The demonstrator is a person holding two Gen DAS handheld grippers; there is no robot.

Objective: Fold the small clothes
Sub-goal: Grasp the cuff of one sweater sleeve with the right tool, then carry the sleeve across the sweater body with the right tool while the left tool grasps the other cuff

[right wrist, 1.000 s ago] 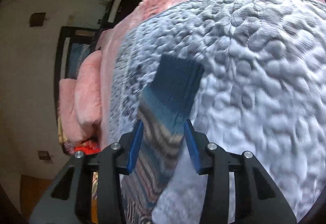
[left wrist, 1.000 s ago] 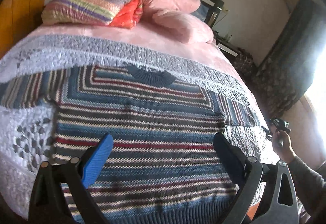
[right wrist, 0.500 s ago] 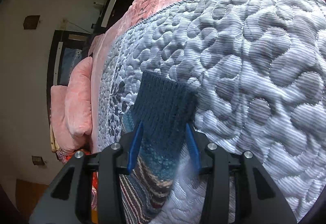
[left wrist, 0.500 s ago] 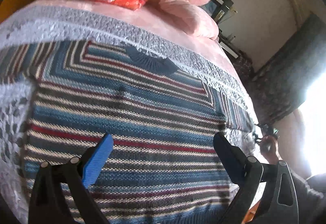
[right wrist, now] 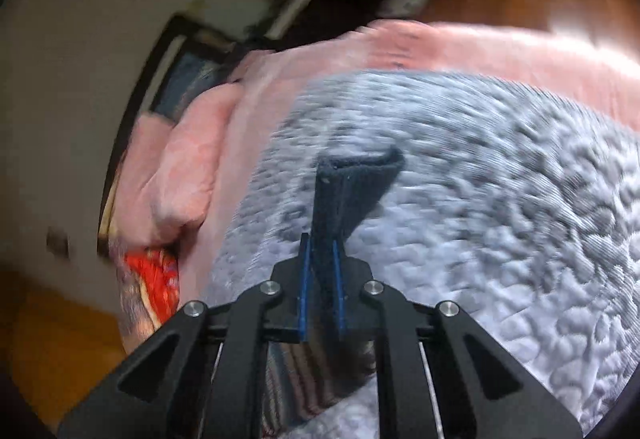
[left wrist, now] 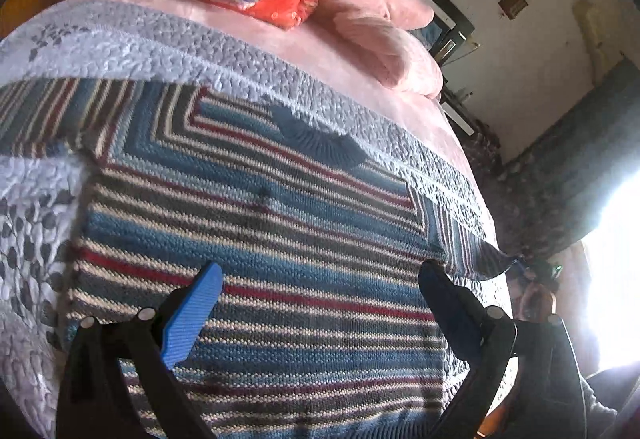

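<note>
Now the sleeve cuff (right wrist: 352,191), loosely straddled a moment ago, is pinched tight in the closed right gripper (right wrist: 320,295) and lifted off the quilt (right wrist: 500,219). Beyond the wide-open, empty left gripper (left wrist: 320,303), the striped sweater (left wrist: 260,239) is spread flat on the bed; the sleeve fold can be judged ready to begin.
</note>
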